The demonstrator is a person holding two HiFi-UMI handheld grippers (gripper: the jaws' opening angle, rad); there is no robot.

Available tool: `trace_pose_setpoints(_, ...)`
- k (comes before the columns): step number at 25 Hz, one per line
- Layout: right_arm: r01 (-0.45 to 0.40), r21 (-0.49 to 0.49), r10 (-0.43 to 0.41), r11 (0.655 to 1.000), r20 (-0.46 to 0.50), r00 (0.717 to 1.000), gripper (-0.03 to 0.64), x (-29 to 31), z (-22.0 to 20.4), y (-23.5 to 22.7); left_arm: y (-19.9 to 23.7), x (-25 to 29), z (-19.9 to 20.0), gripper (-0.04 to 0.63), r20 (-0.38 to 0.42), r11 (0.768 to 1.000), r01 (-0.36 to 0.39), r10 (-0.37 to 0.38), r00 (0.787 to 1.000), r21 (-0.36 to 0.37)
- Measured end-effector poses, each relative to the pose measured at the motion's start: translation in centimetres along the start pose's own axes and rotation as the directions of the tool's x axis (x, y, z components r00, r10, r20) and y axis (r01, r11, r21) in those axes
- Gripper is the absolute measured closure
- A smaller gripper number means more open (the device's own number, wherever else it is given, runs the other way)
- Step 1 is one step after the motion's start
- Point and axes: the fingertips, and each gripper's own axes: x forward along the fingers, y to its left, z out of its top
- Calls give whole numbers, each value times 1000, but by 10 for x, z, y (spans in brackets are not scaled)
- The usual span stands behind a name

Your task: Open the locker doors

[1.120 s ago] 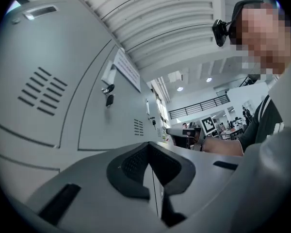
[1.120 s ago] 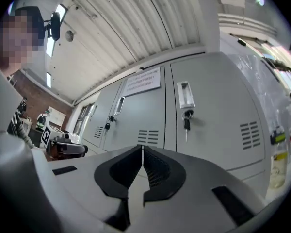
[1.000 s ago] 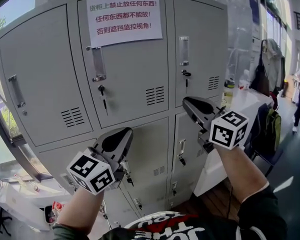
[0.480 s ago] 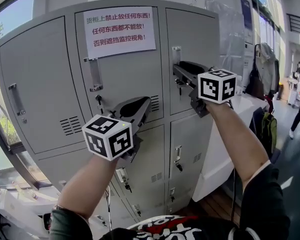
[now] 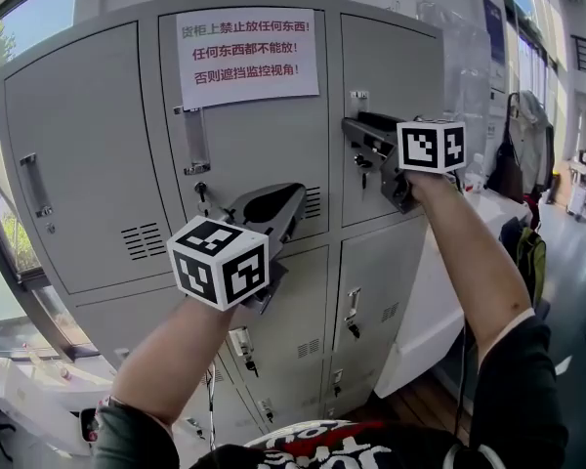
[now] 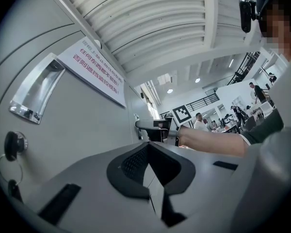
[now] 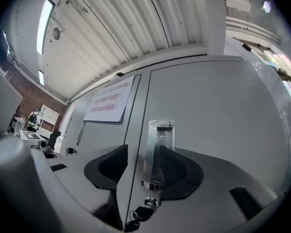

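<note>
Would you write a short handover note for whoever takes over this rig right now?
Right gripper: open, jaws have just been opening, astride the handle of the top-right door, not clamping it.
Left gripper: shut, empty, in front of the top-middle door.
Done: nothing; every door in view is closed.
Left: close on the handle, pull that door open, then open the others.

We see matt grey painted metal on the locker doors (image 5: 264, 135), glossy polished metal on their handles (image 7: 158, 152), and smooth white paper for the notice (image 5: 246, 55) at twelve o'clock.
</note>
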Motion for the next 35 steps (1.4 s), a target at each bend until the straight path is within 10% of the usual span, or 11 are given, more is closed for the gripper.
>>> trace_pose_setpoints(18,-41,-22,39,999,-76,996,417,2,-2,10,3,-4,-16,589,-13,1000,5,-5,1000,-11)
trace_pose_setpoints(35,121,-90,-132,989,-128,983,483,-28,3,8,0,-5,-20,589,-30,999,21,-22,999,-37)
